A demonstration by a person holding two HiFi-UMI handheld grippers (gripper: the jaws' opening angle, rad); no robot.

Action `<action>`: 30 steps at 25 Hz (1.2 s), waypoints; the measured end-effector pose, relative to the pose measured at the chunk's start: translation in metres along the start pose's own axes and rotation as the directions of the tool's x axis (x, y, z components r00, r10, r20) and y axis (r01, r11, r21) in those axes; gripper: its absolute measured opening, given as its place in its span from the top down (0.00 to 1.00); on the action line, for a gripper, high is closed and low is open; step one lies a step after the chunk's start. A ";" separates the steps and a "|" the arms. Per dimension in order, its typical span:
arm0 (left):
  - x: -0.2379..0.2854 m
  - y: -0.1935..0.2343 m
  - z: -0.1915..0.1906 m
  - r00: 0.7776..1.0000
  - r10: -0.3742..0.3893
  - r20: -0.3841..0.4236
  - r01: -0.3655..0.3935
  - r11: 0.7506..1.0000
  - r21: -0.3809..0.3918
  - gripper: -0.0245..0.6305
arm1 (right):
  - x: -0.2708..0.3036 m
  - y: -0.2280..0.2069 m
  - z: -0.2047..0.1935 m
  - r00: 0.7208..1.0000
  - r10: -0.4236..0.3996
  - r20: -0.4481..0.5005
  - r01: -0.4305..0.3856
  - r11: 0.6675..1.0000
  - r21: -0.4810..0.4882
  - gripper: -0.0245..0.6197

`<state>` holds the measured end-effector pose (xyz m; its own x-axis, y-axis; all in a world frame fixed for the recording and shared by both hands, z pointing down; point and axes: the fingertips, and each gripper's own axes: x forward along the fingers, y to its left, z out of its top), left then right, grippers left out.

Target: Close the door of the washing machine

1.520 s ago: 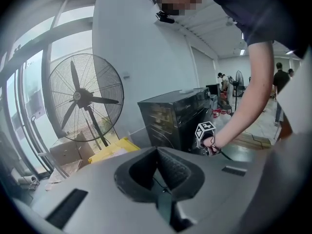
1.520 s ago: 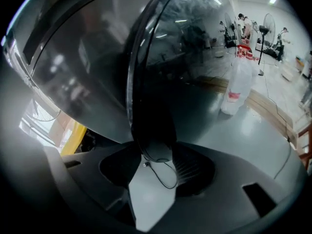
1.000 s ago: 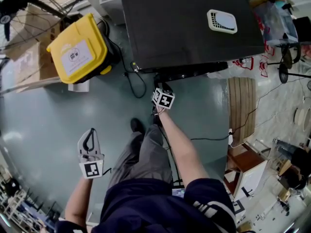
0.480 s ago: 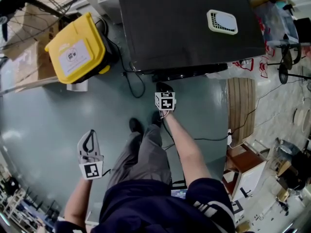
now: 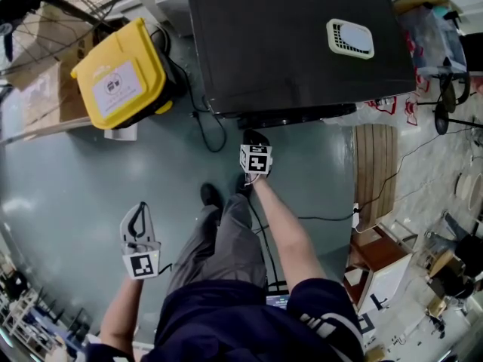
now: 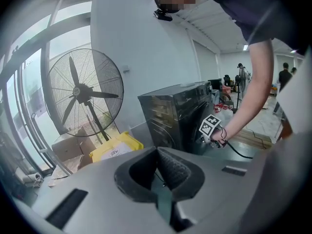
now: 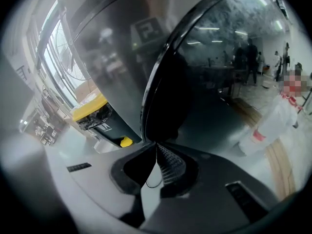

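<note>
The black washing machine (image 5: 294,44) stands ahead of me, also in the left gripper view (image 6: 178,113). Its round glass door (image 7: 204,82) with a chrome rim lies close along the machine's front (image 5: 298,116); whether it is latched I cannot tell. My right gripper (image 5: 255,140) sits at that door, its tips (image 7: 157,145) shut together just at the rim's lower edge with nothing seen between them. My left gripper (image 5: 138,211) hangs far back on the left over bare floor, jaws (image 6: 157,152) shut and empty.
A yellow lidded bin (image 5: 124,74) stands left of the machine, with cardboard boxes (image 5: 38,96) and a pedestal fan (image 6: 85,91) behind it. A black cable (image 5: 211,130) loops on the floor by the machine's corner. A wooden pallet (image 5: 375,168) lies to the right.
The right gripper's marker cube has rolled while staying at the door. The left gripper has hardly moved.
</note>
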<state>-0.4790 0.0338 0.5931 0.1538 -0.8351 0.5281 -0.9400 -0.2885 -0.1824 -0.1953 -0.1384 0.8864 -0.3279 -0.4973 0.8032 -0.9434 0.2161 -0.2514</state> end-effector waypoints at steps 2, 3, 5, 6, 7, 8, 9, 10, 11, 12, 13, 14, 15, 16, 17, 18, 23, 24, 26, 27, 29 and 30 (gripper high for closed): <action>0.001 -0.002 -0.001 1.000 -0.004 -0.003 0.004 1.000 0.007 0.93 | 0.004 0.000 0.003 1.000 -0.003 -0.008 0.003 1.000 0.011 0.92; 0.002 -0.002 -0.002 1.000 -0.006 -0.004 0.006 1.000 0.014 0.93 | 0.007 -0.001 0.005 1.000 -0.007 -0.019 0.008 1.000 0.023 0.92; 0.005 -0.003 -0.001 1.000 0.002 0.002 -0.002 1.000 0.010 0.93 | 0.010 -0.002 0.008 0.999 -0.031 -0.026 0.031 0.999 0.011 0.92; 0.005 -0.003 0.001 1.000 0.007 0.005 -0.007 1.000 0.002 0.93 | 0.009 -0.003 0.007 0.999 -0.045 -0.025 0.045 0.999 0.001 0.92; 0.005 -0.001 0.002 1.000 0.010 0.005 -0.010 1.000 0.000 0.93 | 0.007 -0.003 0.005 0.998 -0.051 -0.025 0.052 0.999 0.006 0.92; 0.004 0.002 0.004 1.000 0.012 0.004 -0.012 1.000 0.002 0.93 | 0.008 -0.003 0.006 0.998 -0.050 -0.026 0.050 0.999 0.011 0.92; 0.003 0.005 0.005 1.000 0.014 0.005 -0.014 1.000 0.003 0.93 | 0.008 -0.002 0.007 0.999 -0.044 -0.027 0.045 0.999 0.003 0.92; 0.003 0.007 0.006 1.000 0.017 0.008 -0.017 1.000 0.003 0.93 | 0.008 -0.001 0.008 0.999 -0.038 -0.029 0.037 0.999 -0.018 0.92; 0.003 0.008 0.007 1.000 0.020 0.010 -0.020 1.000 0.001 0.93 | 0.009 -0.001 0.008 0.999 -0.031 -0.030 0.029 0.999 -0.042 0.92; 0.003 0.007 0.007 1.000 0.023 0.011 -0.023 1.000 -0.001 0.93 | 0.008 -0.001 0.007 0.999 -0.026 -0.029 0.024 0.998 -0.064 0.92; 0.004 0.006 0.008 1.000 0.025 0.012 -0.025 1.000 -0.002 0.93 | 0.008 -0.001 0.007 0.999 -0.024 -0.024 0.022 0.996 -0.087 0.92; 0.005 0.005 0.008 1.000 0.026 0.014 -0.026 1.000 -0.003 0.93 | 0.007 -0.001 0.007 1.000 -0.024 -0.015 0.023 0.993 -0.113 0.92; 0.005 0.004 0.009 0.999 0.027 0.018 -0.026 1.000 -0.003 0.93 | 0.004 -0.001 0.008 1.000 -0.025 -0.002 0.024 0.990 -0.139 0.92; 0.006 0.004 0.010 0.999 0.027 0.023 -0.026 1.000 -0.003 0.93 | 0.001 0.001 0.010 1.000 -0.022 0.014 0.024 0.986 -0.164 0.92; 0.007 0.004 0.011 0.999 0.026 0.030 -0.026 1.000 -0.003 0.93 | -0.003 0.004 0.013 0.999 -0.014 0.034 0.020 0.982 -0.186 0.93; 0.009 0.004 0.014 0.999 0.026 0.041 -0.026 1.000 -0.005 0.93 | -0.008 0.007 0.017 0.998 -0.001 0.056 0.012 0.978 -0.209 0.93; 0.018 -0.007 0.040 0.995 0.013 0.095 -0.010 1.000 -0.029 0.93 | -0.050 0.028 0.042 0.976 0.093 0.199 -0.023 0.944 -0.328 0.93; 0.020 -0.009 0.046 0.994 0.010 0.111 -0.007 1.000 -0.030 0.93 | -0.059 0.033 0.046 0.969 0.110 0.223 -0.026 0.938 -0.347 0.93; 0.024 -0.013 0.059 0.990 0.007 0.138 -0.002 0.999 -0.034 0.93 | -0.075 0.038 0.055 0.956 0.134 0.261 -0.029 0.929 -0.369 0.93; 0.026 -0.014 0.065 0.989 0.006 0.149 0.000 0.999 -0.039 0.93 | -0.084 0.041 0.059 0.950 0.142 0.278 -0.029 0.926 -0.376 0.93; 0.029 -0.014 0.078 0.984 0.006 0.176 0.002 0.999 -0.050 0.93 | -0.103 0.050 0.070 0.937 0.163 0.310 -0.034 0.923 -0.382 0.93; 0.030 -0.014 0.086 0.981 0.008 0.193 0.003 0.998 -0.055 0.93 | -0.115 0.054 0.078 0.928 0.174 0.330 -0.039 0.925 -0.379 0.93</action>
<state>-0.4347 -0.0273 0.5405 0.2026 -0.9120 0.3566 -0.9548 -0.2649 -0.1352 -0.2127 -0.1349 0.7386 -0.4847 -0.7010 0.5231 -0.8411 0.5376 -0.0589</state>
